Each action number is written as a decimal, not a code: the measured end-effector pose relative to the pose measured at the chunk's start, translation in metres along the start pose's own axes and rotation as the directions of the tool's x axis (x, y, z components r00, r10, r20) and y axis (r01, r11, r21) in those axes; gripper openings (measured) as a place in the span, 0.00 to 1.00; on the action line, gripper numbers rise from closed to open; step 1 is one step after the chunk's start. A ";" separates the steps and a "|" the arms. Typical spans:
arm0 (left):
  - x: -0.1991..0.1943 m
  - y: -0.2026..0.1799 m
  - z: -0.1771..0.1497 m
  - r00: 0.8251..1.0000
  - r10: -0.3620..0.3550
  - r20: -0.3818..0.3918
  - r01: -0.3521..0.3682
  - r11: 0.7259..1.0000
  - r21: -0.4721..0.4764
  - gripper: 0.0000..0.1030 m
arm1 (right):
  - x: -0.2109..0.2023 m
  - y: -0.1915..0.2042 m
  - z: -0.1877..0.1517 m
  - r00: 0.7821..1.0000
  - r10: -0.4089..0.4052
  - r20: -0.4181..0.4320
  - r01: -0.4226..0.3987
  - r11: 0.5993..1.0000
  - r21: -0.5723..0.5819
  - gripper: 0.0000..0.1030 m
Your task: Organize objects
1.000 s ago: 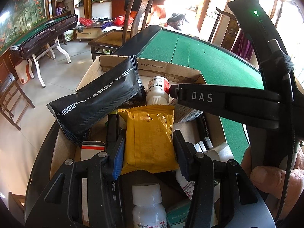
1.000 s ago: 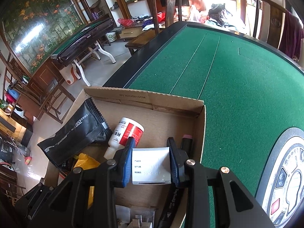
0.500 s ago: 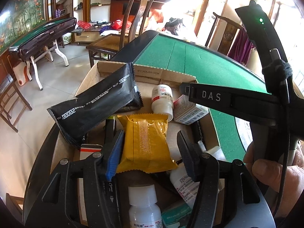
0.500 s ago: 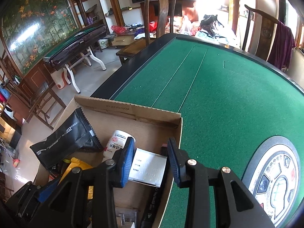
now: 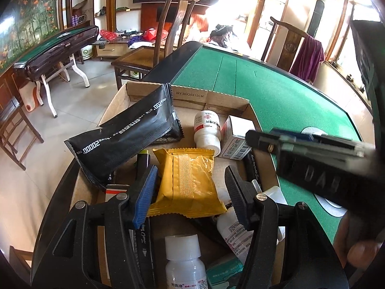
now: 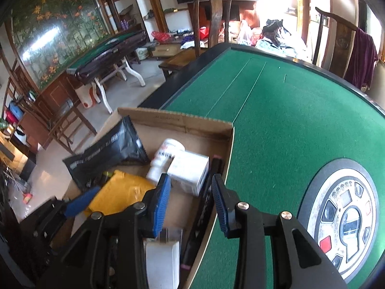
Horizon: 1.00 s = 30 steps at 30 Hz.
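Left wrist view: the left tongs (image 5: 190,195) stand apart on either side of a yellow foil packet (image 5: 186,183), their pads clear of it; the jaws have just been opening. The packet lies at lower centre in an open cardboard box (image 5: 211,97) resting on a green felt table (image 5: 276,91). A black sachet (image 5: 125,137) leans over the box's left wall; a white pill bottle (image 5: 207,130) lies above the packet beside a small white carton (image 5: 237,137), and a capped white bottle (image 5: 184,257) stands at the bottom edge. Right wrist view: the right tongs (image 6: 191,204) hover partly open with nothing between the blue pads, the carton (image 6: 189,171) resting just beyond them at frame centre. The table's round control panel (image 6: 344,214) occupies the lower right
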<state>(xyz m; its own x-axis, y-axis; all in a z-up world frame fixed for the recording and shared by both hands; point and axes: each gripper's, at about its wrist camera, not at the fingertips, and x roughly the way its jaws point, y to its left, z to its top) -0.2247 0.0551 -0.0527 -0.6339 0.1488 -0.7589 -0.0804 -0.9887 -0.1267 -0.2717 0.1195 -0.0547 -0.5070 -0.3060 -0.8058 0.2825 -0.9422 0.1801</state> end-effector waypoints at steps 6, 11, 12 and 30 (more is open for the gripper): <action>0.002 0.000 0.000 1.000 0.004 -0.003 -0.004 1.000 -0.004 0.57 | 0.014 -0.003 0.001 1.000 -0.007 -0.013 0.007 1.000 0.020 0.35; -0.001 -0.004 -0.003 1.000 0.005 0.001 -0.005 1.000 0.006 0.57 | 0.022 -0.009 0.006 1.000 -0.016 0.015 0.015 0.999 0.049 0.35; 0.000 -0.004 -0.002 1.000 0.006 0.004 -0.006 1.000 0.006 0.57 | 0.023 -0.010 0.006 1.000 -0.012 0.025 0.011 0.998 0.057 0.35; -0.036 -0.010 -0.004 0.985 0.058 0.161 -0.061 0.998 0.016 0.57 | -0.069 0.002 -0.045 0.964 -0.049 0.262 0.035 0.998 0.059 0.72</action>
<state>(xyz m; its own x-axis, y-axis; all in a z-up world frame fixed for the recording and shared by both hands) -0.1979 0.0598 -0.0267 -0.7532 0.0863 -0.6521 -0.0540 -0.9961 -0.0694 -0.1997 0.1446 -0.0245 -0.7157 -0.2843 -0.6379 0.2163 -0.9587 0.1847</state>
